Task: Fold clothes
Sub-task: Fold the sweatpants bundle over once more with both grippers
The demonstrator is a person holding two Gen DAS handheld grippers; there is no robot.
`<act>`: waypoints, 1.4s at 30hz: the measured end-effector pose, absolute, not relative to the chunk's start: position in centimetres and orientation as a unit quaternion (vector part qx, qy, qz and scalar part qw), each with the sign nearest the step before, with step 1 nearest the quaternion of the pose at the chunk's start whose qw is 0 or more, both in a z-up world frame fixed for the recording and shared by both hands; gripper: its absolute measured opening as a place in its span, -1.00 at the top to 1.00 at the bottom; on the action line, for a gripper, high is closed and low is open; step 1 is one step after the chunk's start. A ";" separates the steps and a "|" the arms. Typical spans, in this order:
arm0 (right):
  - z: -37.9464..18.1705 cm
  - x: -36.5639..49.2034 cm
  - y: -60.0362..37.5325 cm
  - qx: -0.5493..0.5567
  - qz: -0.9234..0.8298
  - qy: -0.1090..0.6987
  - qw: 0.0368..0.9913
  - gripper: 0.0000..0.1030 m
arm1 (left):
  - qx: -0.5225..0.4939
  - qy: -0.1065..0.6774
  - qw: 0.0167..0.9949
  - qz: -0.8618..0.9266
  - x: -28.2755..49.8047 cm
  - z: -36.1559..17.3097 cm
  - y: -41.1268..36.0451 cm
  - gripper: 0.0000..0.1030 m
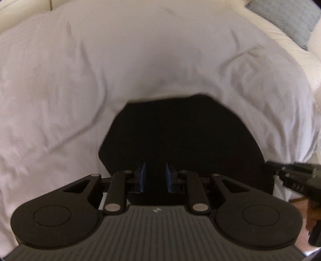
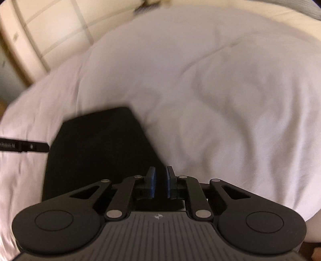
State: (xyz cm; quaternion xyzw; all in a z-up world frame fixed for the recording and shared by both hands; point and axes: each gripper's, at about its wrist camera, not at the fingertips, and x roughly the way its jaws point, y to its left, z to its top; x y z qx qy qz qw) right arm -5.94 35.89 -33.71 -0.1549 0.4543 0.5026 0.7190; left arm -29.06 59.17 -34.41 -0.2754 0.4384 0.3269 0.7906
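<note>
Your left gripper (image 1: 155, 176) and right gripper (image 2: 160, 181) stand slightly apart, empty. The black garment (image 1: 180, 136), frame centre, looks soft and limp; grip a corner.

Right gripper (image 2: 160, 180), fingers slightly apart and empty, hovers over folded black garment (image 2: 96, 152) on white bedding (image 2: 220, 100).

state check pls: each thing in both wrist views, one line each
Black fabric garment: folded into a compact flat shape, lying on the bedding.
White quilted bed cover: spread out, wrinkled, under the garment.
Left hand-held gripper: over the garment, blue pads slightly apart, nothing visible between them.
Right hand-held gripper: at the garment's edge, pads slightly apart, nothing visible between them.
Grey cushion: resting at the far corner.
</note>
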 end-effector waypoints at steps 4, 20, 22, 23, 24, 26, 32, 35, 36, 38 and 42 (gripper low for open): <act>-35.5 -4.6 36.1 -0.139 0.473 0.474 0.729 0.20 | -0.280 0.429 0.787 0.342 -28.1 -35.8 61.0 0.67; -38.6 -6.6 28.1 0.247 0.369 0.663 0.603 -0.17 | -0.588 0.272 0.692 0.318 -40.2 -38.4 62.2 0.14; -39.6 -7.0 29.3 0.259 0.366 0.657 0.606 -0.23 | -0.604 0.267 0.683 0.312 -40.1 -39.5 62.4 0.14; -39.8 -7.1 29.6 0.263 0.361 0.654 0.611 -0.28 | -0.611 0.265 0.679 0.310 -40.1 -39.9 62.4 0.14; -40.0 -7.3 29.7 0.268 0.356 0.651 0.615 -0.30 | -0.618 0.262 0.675 0.307 -40.1 -40.3 62.4 0.14; -40.4 -6.9 30.0 0.283 0.346 0.646 0.619 -0.36 | -0.641 0.243 0.665 0.295 -40.4 -41.1 62.2 0.08; -43.9 -5.9 32.8 0.337 0.330 0.628 0.619 -0.44 | -0.697 0.186 0.644 0.257 -40.0 -43.7 62.5 0.10; -44.1 -5.3 34.6 0.343 0.353 0.610 0.620 -0.46 | -0.700 0.174 0.649 0.242 -39.2 -44.1 63.0 0.08; -43.8 -5.1 35.2 0.340 0.364 0.603 0.623 -0.46 | -0.699 0.173 0.652 0.238 -38.9 -44.2 63.2 0.08; -43.5 -4.6 36.3 0.320 0.369 0.602 0.632 -0.45 | -0.693 0.174 0.659 0.234 -38.5 -44.4 63.4 0.08; -44.0 -5.1 36.5 0.298 0.368 0.607 0.638 -0.42 | -0.691 0.181 0.660 0.234 -38.2 -45.8 63.7 0.25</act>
